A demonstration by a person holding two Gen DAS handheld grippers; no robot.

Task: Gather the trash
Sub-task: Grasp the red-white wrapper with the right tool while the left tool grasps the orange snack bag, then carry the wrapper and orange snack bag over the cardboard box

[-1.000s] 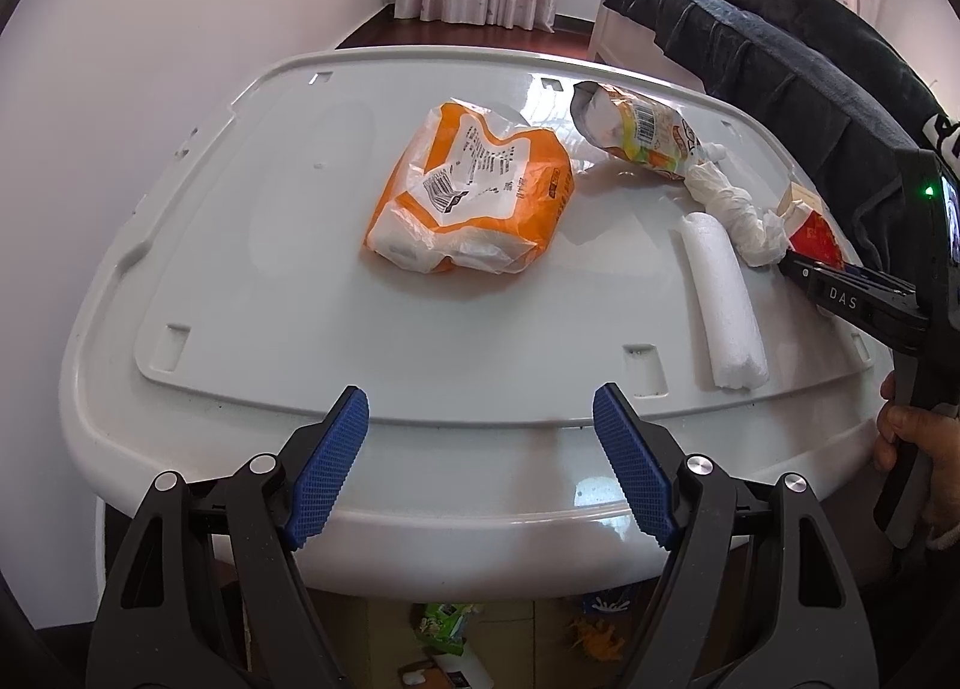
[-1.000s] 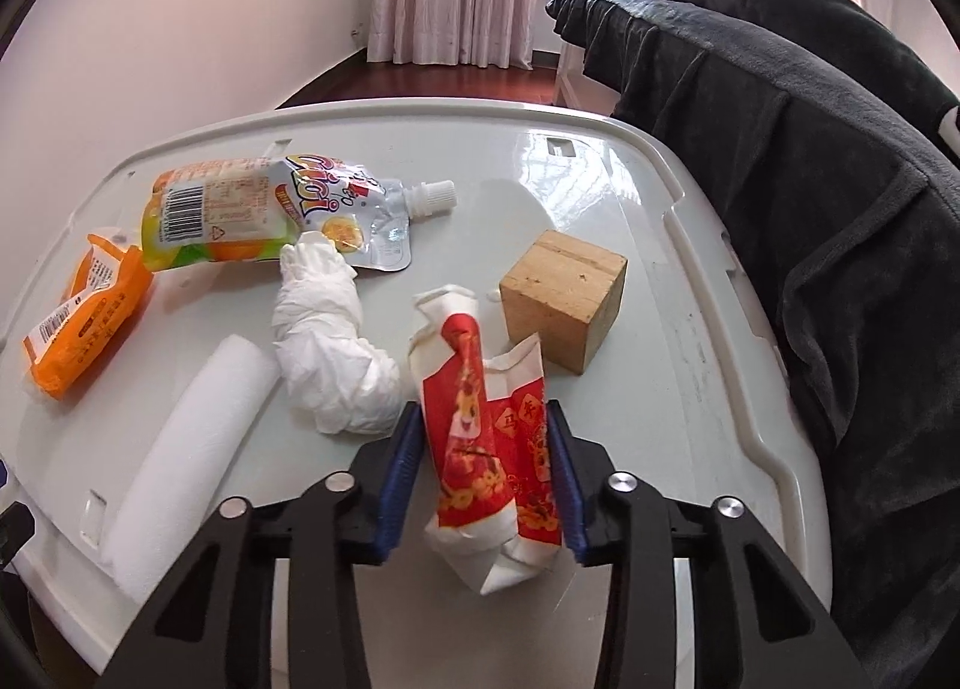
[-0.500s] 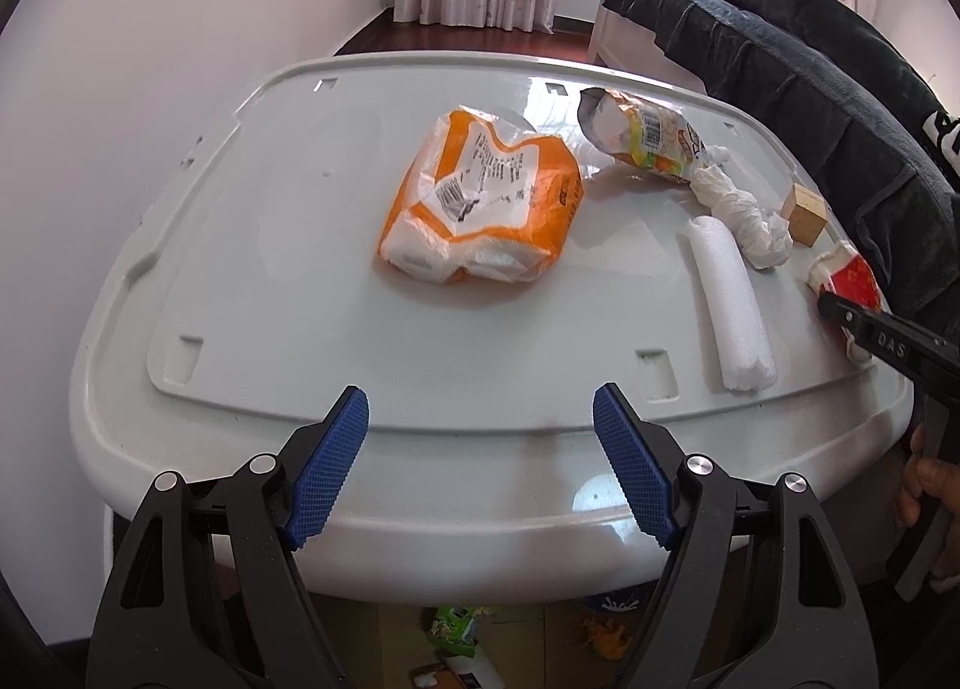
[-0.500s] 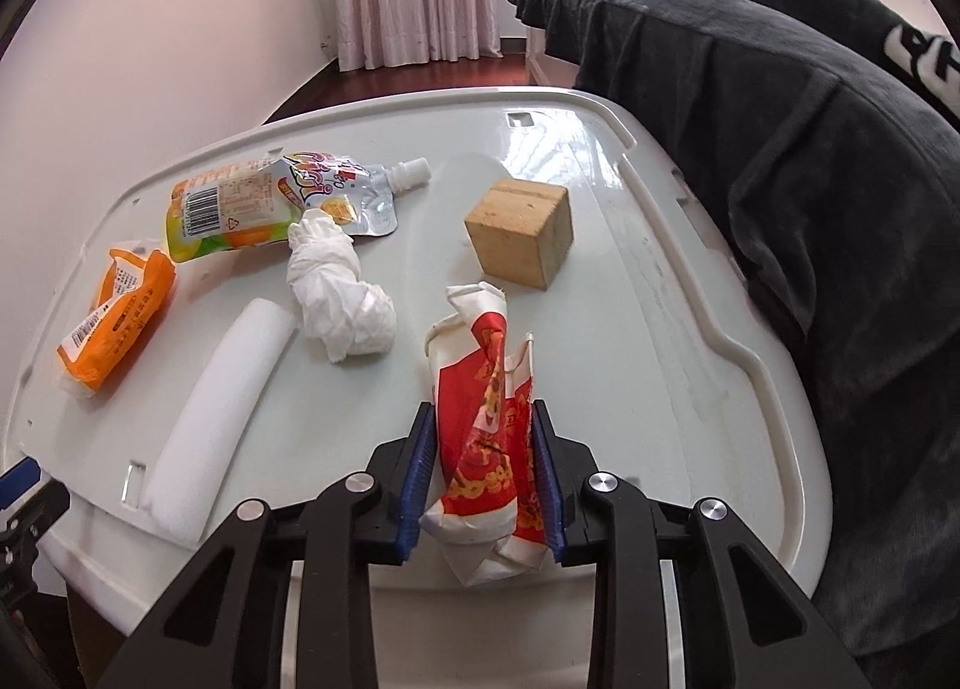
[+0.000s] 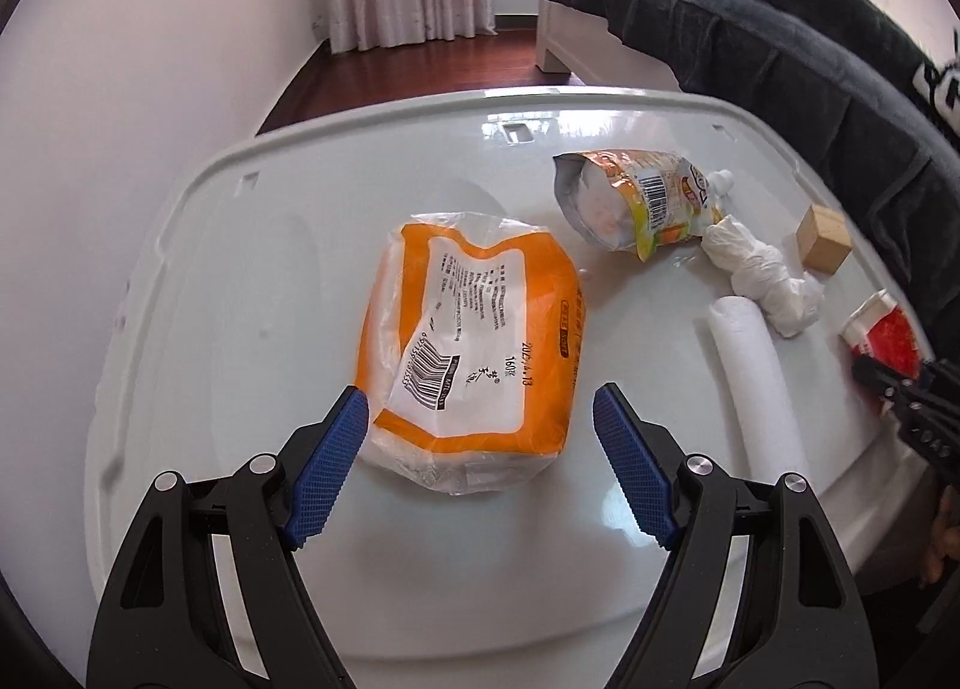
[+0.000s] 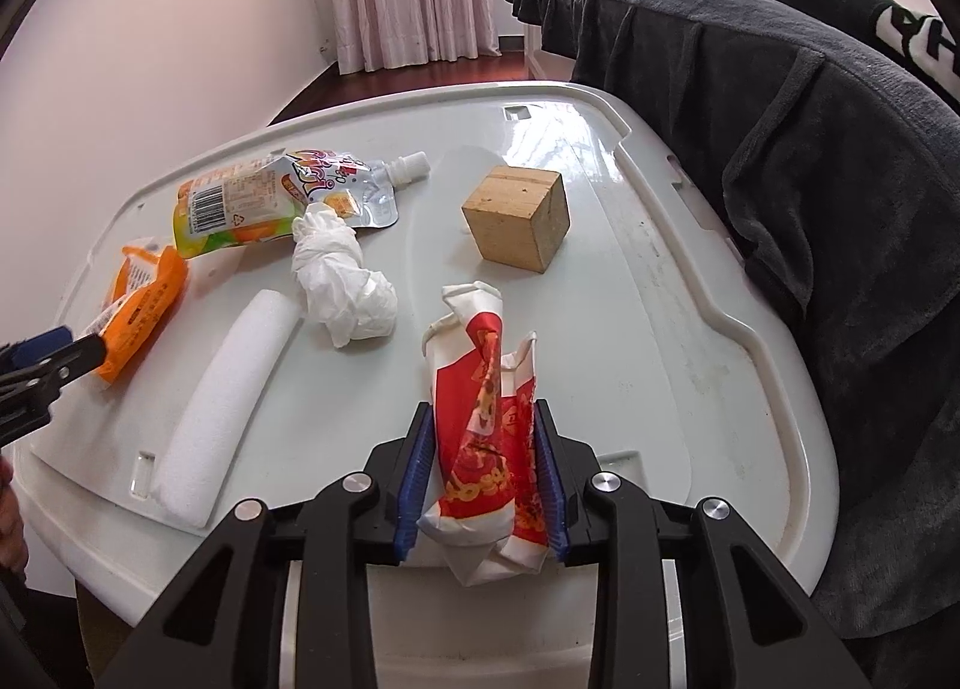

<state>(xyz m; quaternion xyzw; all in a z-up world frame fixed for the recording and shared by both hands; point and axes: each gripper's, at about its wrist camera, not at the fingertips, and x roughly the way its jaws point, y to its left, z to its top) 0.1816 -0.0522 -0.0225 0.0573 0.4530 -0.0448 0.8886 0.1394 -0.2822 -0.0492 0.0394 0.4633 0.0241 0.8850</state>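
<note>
Pinching a crumpled red wrapper (image 6: 489, 437) between the blue pads of the right gripper (image 6: 483, 479), at the near edge of the white lid (image 6: 660, 245); jaws nearly together, paper bulging above and below the pads. Looks light, limp, easily crushed; probably no real weight, so grip low on the bunched middle seems enough, though smooth paper could slide out if swung fast.

Hovering over the orange pack (image 5: 474, 341) with the left gripper (image 5: 480, 449), jaws spread wide, pads apart on either side of the pack's near end, not pressing. Judging by the puffed clear film and soft corners: a tissue pack, light, squashy, slick on the outside. Best taken across the narrow near end, where the pads already flank it; film may slip, so a deep bite into the soft bulk seems wiser than a pinch at the loose film edge.

Lying further back on the lid: a spouted pouch (image 5: 642, 197), flattened, foil-slick, likely floppy; best gripped by the stiffer spout end or the folded edge. Touching it, a twisted white tissue (image 5: 759, 275), soft, near weightless, graspable anywhere. Just beside that, a white foam stick (image 5: 756, 383), light and stiff but dentable; best taken across its middle. Beyond, a wood block (image 5: 823, 239), hard, probably heaviest here, and perhaps not trash at all.

No bin visible in either view.
</note>
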